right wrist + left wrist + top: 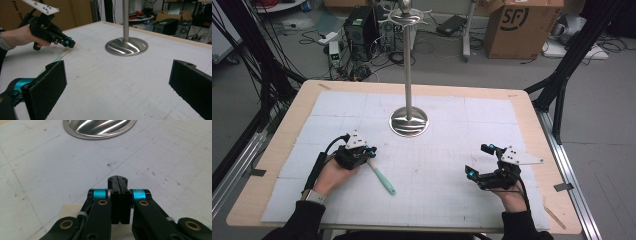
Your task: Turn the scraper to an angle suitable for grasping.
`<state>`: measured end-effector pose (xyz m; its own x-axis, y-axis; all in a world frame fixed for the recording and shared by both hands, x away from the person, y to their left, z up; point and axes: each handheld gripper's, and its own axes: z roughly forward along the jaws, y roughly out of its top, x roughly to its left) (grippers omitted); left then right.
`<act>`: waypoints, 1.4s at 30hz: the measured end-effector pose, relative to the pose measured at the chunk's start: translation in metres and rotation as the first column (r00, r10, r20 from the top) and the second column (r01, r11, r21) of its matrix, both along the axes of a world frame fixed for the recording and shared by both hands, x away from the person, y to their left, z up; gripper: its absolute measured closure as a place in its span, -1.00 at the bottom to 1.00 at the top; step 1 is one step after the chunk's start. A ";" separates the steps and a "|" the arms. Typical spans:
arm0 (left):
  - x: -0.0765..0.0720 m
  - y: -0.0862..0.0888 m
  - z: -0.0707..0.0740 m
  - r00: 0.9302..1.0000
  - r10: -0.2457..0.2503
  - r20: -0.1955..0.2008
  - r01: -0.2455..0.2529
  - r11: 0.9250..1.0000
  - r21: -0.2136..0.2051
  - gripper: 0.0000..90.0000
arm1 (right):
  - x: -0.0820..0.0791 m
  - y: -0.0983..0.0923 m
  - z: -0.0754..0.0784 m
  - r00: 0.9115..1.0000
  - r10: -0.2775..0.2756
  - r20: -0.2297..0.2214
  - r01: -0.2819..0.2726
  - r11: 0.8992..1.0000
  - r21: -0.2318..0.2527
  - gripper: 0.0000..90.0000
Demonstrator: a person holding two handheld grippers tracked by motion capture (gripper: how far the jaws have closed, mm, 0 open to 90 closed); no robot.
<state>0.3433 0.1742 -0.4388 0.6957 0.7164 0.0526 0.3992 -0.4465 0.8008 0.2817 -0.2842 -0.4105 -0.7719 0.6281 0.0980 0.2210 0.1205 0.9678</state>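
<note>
White mat (452, 200) on the table, with the steel stand (409, 121) as landmark at its far middle; the stand's top hooks hang bare. Near side of the stand, to its left: the left gripper (371, 151), jaws pressed together with nothing seen between them, poised just over the cream-headed, teal-handled spatula (381, 179), which lies flat on the mat. Near right of the stand: the right gripper (478, 161), jaws wide apart, empty. Judged stage: early; the spatula is not yet lifted, and pick-up and any hanging remain.
</note>
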 end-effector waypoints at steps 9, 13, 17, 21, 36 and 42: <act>0.023 0.003 -0.008 0.997 0.014 -0.082 -0.015 1.000 -0.011 0.99 | 0.000 -0.002 0.001 1.000 -0.007 0.004 0.007 1.000 0.013 -0.99; 0.021 0.004 -0.007 0.995 0.021 -0.093 -0.021 1.000 -0.001 0.99 | 0.000 -0.003 0.001 1.000 -0.011 0.006 0.011 1.000 0.012 -0.99; 0.016 0.006 -0.005 0.996 0.029 -0.084 -0.026 0.999 0.036 0.99 | -0.001 -0.002 0.001 1.000 -0.005 0.009 0.005 1.000 0.012 -0.99; 0.008 0.012 -0.004 0.995 0.032 -0.089 -0.027 0.998 0.060 0.99 | 0.000 -0.002 0.001 1.000 -0.004 0.009 0.004 1.000 0.009 -0.99; -0.046 0.039 -0.003 0.994 0.065 -0.092 -0.059 0.996 0.069 1.00 | 0.000 0.000 0.000 1.000 -0.001 0.001 0.001 1.000 0.006 -0.99; -0.052 0.039 -0.003 0.993 0.061 -0.099 -0.059 0.998 0.023 0.99 | 0.000 0.004 -0.001 1.000 0.007 -0.004 -0.007 1.000 -0.008 -0.99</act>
